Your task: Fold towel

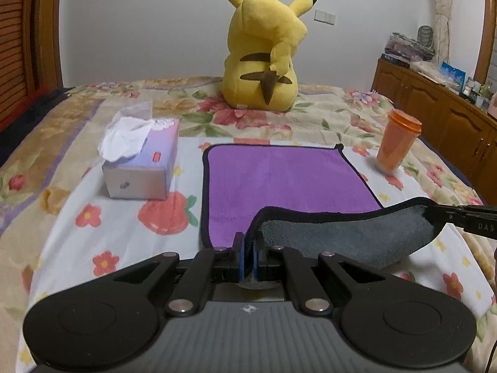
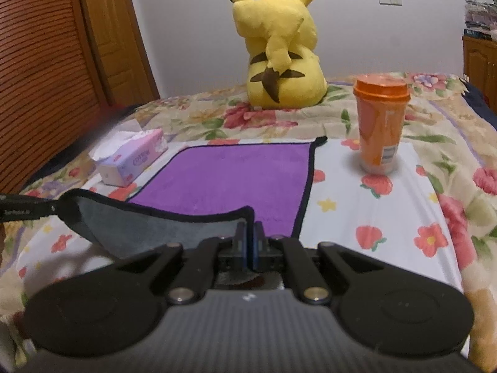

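Note:
A purple towel (image 1: pixel 279 177) with black trim and a grey underside lies on the flowered bed; it also shows in the right wrist view (image 2: pixel 233 174). Its near edge is lifted off the bed and hangs between both grippers, grey side (image 1: pixel 348 236) toward me. My left gripper (image 1: pixel 248 242) is shut on the near left corner. My right gripper (image 2: pixel 250 233) is shut on the near right corner. Each gripper shows at the other view's edge, the right one (image 1: pixel 466 214) and the left one (image 2: pixel 28 208).
A tissue box (image 1: pixel 143 161) sits left of the towel. An orange lidded cup (image 1: pixel 397 143) stands to its right, near in the right wrist view (image 2: pixel 380 124). A yellow plush toy (image 1: pixel 264 59) sits behind. A wooden cabinet (image 1: pixel 435 108) runs along the right.

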